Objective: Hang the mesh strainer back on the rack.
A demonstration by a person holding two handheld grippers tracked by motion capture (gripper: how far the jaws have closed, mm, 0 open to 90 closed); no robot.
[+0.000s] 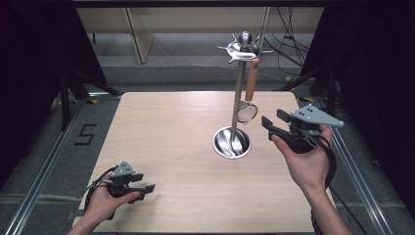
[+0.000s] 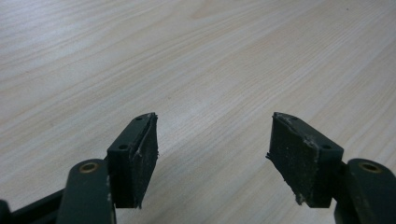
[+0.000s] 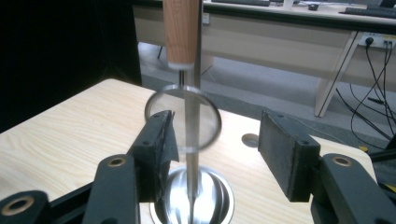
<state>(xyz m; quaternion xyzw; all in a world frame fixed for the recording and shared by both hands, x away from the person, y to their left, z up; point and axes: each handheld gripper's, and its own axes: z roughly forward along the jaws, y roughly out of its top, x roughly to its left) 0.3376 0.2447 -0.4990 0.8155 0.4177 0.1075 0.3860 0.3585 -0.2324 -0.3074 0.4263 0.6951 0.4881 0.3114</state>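
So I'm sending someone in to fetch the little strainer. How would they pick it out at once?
Find the steel utensil stand rising from its round base on the wooden table. The strainer hangs from a hook at the stand's top, beside the pole, with the open right gripper close by. It is the sole hanging piece: wooden handle above, small round mesh ring below.

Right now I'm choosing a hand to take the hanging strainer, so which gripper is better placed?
Right. The right gripper is open beside the strainer, facing it; the left gripper sits open at the table's near corner, far away.
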